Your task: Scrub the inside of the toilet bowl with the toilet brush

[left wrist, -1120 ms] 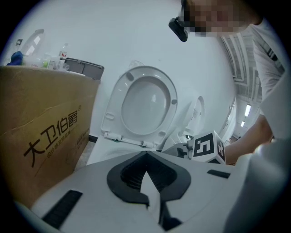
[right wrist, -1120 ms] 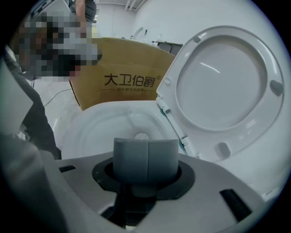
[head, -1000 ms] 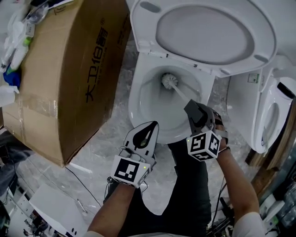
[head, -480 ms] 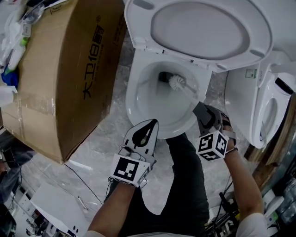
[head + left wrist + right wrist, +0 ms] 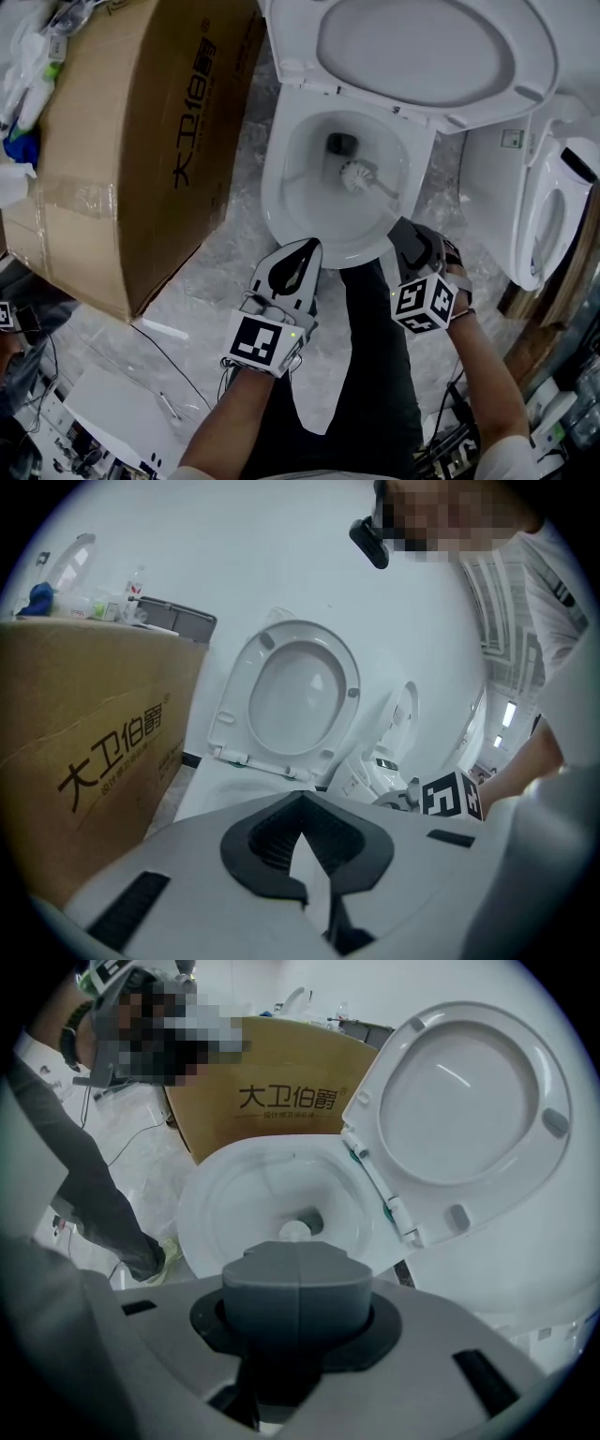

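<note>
Nearest the person, the left gripper (image 5: 296, 255) hung just short of the bowl's front rim. Its jaws were together on nothing, so it took no part in the work. The right gripper (image 5: 411, 232) sat beside the rim's near right edge, its jaws clamped on the handle of the brush (image 5: 357, 174). The handle slanted down into the bowl (image 5: 277, 201), and the bristle head lay against the inner surface just in front of the dark drain (image 5: 340, 143). Beyond that the lid (image 5: 441, 56) stood raised, with the box (image 5: 141, 141) to the left.

Scrubbing looked to be in mid-course. The brush was down inside and working near the bottom, while the left wall and the area under the rim probably still needed passes. How clean the surface was could not be told.

A second earlier the head had covered the drain. It had since slid off it toward the person and slightly right, while the left gripper had stayed put.
</note>
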A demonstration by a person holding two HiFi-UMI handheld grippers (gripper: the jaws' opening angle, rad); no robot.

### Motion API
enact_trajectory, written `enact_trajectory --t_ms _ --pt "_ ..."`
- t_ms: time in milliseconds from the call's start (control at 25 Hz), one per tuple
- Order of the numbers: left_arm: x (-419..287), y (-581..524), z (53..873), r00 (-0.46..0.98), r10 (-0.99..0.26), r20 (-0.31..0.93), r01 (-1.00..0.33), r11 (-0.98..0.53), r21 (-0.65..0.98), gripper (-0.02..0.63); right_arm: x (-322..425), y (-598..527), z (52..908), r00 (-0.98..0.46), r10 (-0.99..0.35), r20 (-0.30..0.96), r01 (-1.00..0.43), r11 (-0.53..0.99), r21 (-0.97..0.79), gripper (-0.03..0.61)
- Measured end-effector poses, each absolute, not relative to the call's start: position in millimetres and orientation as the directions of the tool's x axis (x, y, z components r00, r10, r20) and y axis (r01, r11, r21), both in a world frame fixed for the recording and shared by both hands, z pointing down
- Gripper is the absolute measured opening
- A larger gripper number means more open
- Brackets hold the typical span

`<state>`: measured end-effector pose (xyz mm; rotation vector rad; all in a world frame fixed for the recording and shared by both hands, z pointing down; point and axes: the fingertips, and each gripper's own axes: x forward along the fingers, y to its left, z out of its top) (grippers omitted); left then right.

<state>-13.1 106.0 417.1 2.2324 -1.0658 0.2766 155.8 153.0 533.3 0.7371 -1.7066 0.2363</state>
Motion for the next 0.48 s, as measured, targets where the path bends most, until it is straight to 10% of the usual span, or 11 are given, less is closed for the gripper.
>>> enact_trajectory --t_ms 480 --pt "-35.7 103.5 417.4 0.640 -0.634 0.434 -0.763 -0.456 0.459 0.008 90.8 168.0 541.7 -0.135 -0.330 0.934 -0.605 0.774 0.186 0.155"
